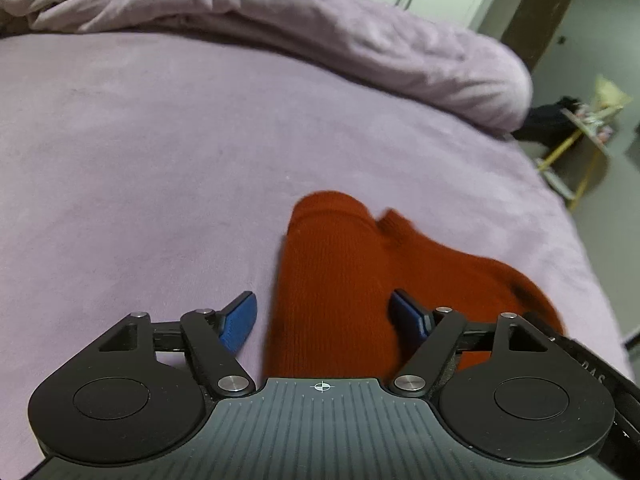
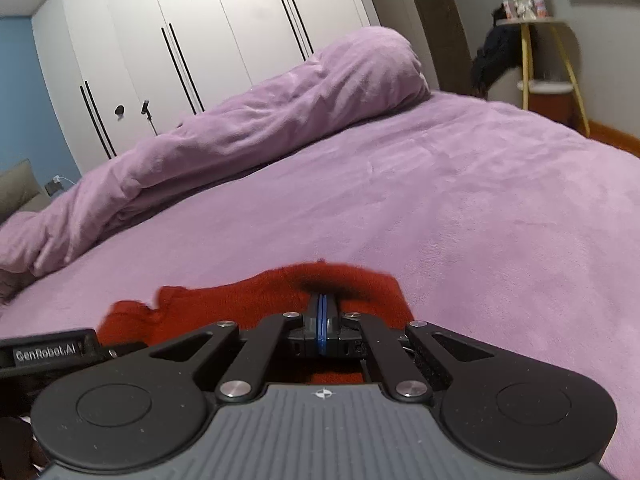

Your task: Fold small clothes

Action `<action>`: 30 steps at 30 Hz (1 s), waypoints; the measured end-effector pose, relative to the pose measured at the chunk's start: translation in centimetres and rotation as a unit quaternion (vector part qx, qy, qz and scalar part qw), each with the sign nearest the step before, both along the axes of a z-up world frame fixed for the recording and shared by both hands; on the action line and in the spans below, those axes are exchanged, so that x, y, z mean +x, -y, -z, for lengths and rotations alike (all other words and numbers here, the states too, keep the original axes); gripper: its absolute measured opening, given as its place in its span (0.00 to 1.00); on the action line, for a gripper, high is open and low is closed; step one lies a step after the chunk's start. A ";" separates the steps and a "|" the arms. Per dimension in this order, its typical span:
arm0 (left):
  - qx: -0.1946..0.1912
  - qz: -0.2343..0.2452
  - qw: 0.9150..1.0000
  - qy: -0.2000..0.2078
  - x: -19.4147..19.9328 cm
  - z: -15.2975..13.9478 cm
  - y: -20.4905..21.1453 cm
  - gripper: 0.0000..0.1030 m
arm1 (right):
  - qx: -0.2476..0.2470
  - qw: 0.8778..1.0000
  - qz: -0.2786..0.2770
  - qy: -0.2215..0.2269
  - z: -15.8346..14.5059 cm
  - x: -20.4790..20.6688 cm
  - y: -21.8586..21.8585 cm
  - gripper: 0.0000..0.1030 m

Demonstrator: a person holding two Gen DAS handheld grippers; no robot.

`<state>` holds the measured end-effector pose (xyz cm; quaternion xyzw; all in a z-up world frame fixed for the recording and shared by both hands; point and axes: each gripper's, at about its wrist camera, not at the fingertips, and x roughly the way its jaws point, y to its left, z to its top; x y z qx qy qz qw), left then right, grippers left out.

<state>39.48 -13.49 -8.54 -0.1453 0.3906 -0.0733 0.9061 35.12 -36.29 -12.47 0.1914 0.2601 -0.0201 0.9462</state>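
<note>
Now, left gripper (image 1: 324,314): our jaws stand wide, astride the red knit garment (image 1: 340,272), pads not pressing.
Right gripper (image 2: 322,312): our pads are pinched together on a fold of it.
Garment: near the bed's front edge.
Room: bare purple blanket (image 2: 460,200) ahead; rolled duvet (image 2: 240,120) beyond.

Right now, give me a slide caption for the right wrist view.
Right gripper shut on the red knit garment on a purple bed cover, rolled duvet behind.

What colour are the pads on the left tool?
Blue pads on a black frame, clearest in the left wrist view.
</note>
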 end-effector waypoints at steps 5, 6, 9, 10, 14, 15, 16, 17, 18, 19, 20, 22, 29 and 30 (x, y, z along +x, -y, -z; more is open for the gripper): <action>-0.025 0.049 0.998 -0.009 -6.5 0.4 -2.3 0.78 | -0.048 0.996 -0.066 -0.033 -1.7 -8.3 -2.5 0.11; -0.031 0.051 0.998 -0.024 -7.3 1.2 -2.5 0.79 | -0.054 0.995 -0.072 -0.035 -1.0 -9.9 -2.6 0.11; -0.033 0.081 0.996 -0.010 -9.7 1.4 -3.4 0.79 | -0.075 0.993 -0.084 -0.022 -1.0 -13.5 -2.5 0.11; -0.032 0.094 0.995 -0.016 -10.1 0.9 -3.8 0.79 | -0.080 0.991 -0.098 -0.032 -1.4 -13.9 -2.4 0.11; -0.064 0.149 0.984 -0.074 -9.9 0.2 -6.3 0.79 | -0.065 0.985 -0.145 -0.067 -3.1 -14.9 0.1 0.16; -0.085 0.146 0.983 -0.078 -9.5 0.2 -7.1 0.79 | -0.036 0.987 -0.141 -0.068 -3.3 -15.0 1.2 0.35; -0.112 0.136 0.981 -0.087 -8.8 0.4 -7.8 0.79 | 0.011 0.989 -0.128 -0.070 -3.3 -14.7 2.9 0.52; -0.147 0.124 0.976 -0.098 -7.8 0.7 -8.5 0.79 | 0.063 0.989 -0.105 -0.079 -3.1 -14.1 4.6 0.82; -0.177 0.113 0.972 -0.105 -6.9 1.1 -9.0 0.79 | 0.107 0.986 -0.092 -0.089 -2.8 -13.4 6.0 0.82; -0.198 0.105 0.968 -0.112 -6.1 1.5 -9.2 0.79 | 0.158 0.979 -0.084 -0.098 -2.0 -12.4 7.6 0.81; -0.208 0.103 0.965 -0.118 -5.1 1.9 -8.9 0.78 | 0.200 0.971 -0.069 -0.111 -1.2 -11.5 8.8 0.80; -0.224 0.104 0.960 -0.129 -3.5 2.7 -8.2 0.77 | 0.274 0.951 -0.056 -0.130 0.5 -9.6 10.6 0.76; -0.216 0.118 0.959 -0.142 -0.4 4.2 -5.9 0.74 | 0.340 0.923 -0.100 -0.148 3.0 -5.1 9.6 0.49; -0.218 0.120 0.958 -0.142 -0.2 4.3 -5.8 0.72 | 0.341 0.922 -0.106 -0.149 3.3 -4.7 9.1 0.44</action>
